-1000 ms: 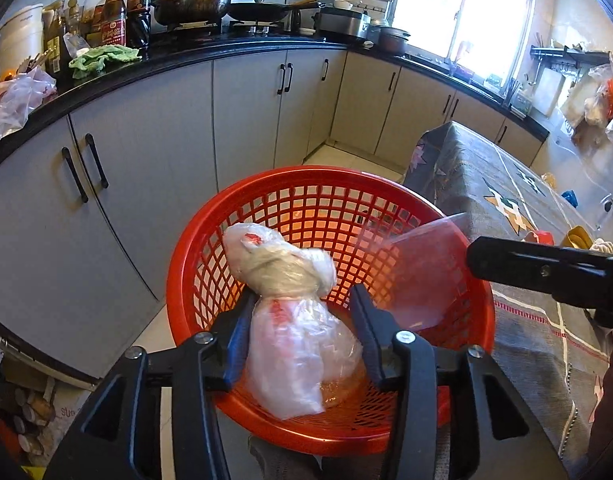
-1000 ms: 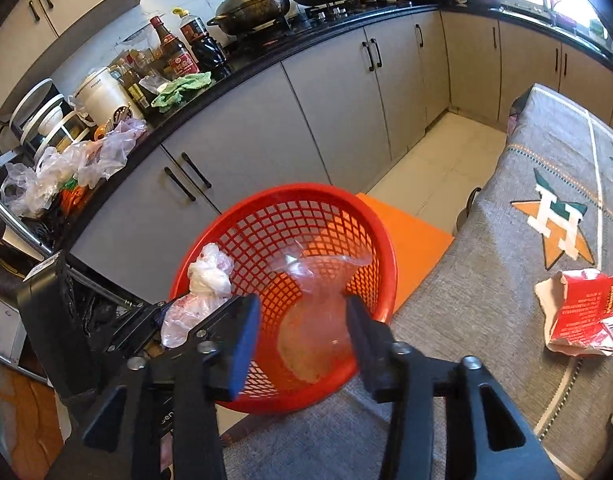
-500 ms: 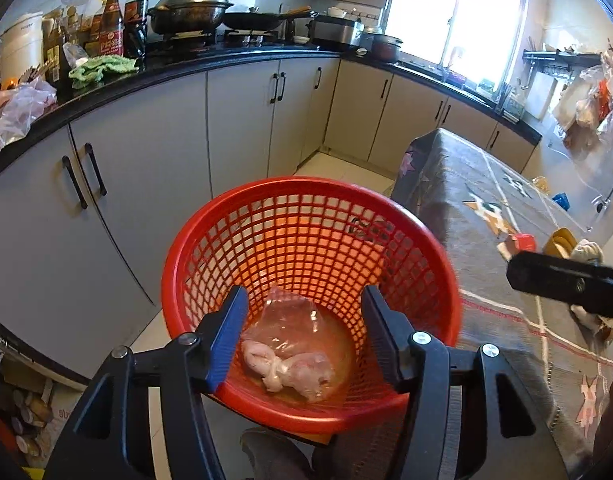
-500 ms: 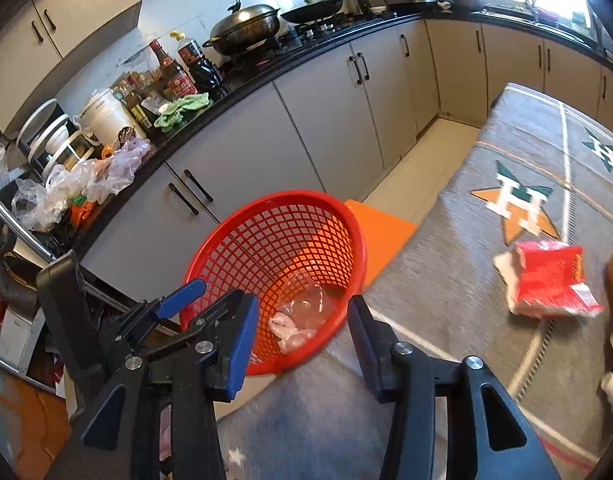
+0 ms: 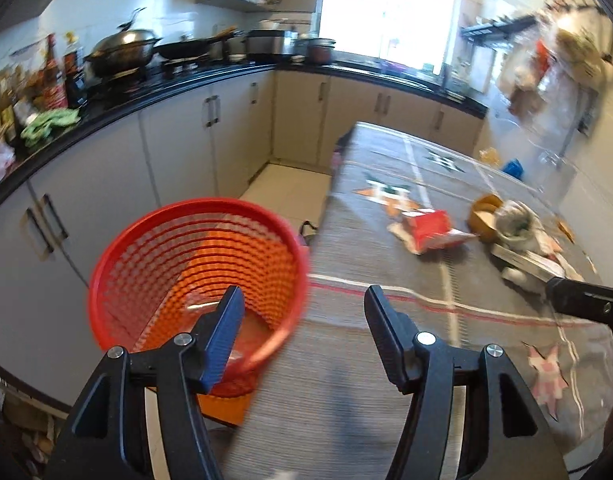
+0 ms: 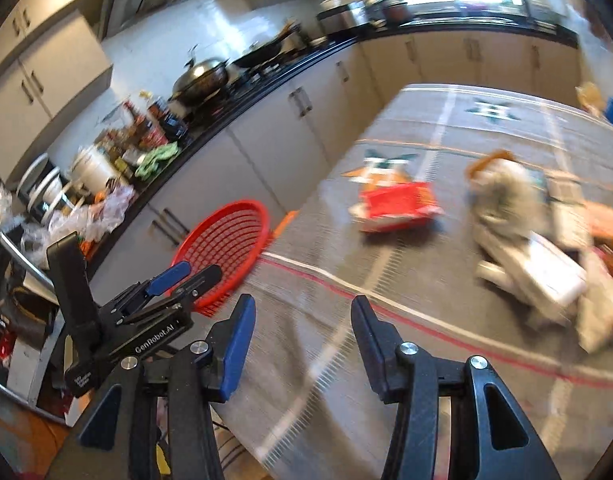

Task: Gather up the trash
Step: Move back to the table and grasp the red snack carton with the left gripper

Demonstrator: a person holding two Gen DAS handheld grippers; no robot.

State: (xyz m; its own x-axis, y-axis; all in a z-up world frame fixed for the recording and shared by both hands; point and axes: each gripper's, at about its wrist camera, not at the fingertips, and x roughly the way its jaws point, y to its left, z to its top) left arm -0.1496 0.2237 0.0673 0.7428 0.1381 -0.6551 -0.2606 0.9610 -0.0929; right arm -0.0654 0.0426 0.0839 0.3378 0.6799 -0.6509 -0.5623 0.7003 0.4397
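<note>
A red mesh basket (image 5: 194, 264) stands beside the table's left edge, with clear plastic lying in its bottom; it also shows in the right wrist view (image 6: 222, 248). A red crumpled wrapper (image 5: 426, 230) lies on the grey tablecloth (image 5: 346, 380), also in the right wrist view (image 6: 394, 208). Further right lies a blurred pile of pale trash (image 6: 522, 240). My left gripper (image 5: 302, 332) is open and empty over the table edge by the basket. My right gripper (image 6: 302, 336) is open and empty above the cloth, short of the wrapper.
Grey cabinets (image 5: 178, 140) under a black counter with a wok (image 5: 122, 50) and bottles run along the left. An orange mat (image 5: 222, 404) lies under the basket. A yellow cup (image 5: 484, 216) sits by the trash pile. The left gripper's body (image 6: 126, 312) shows in the right wrist view.
Both plastic bags left the grippers and fell into the basket. Both grippers then swung right, away from the basket and toward the trash on the table.
</note>
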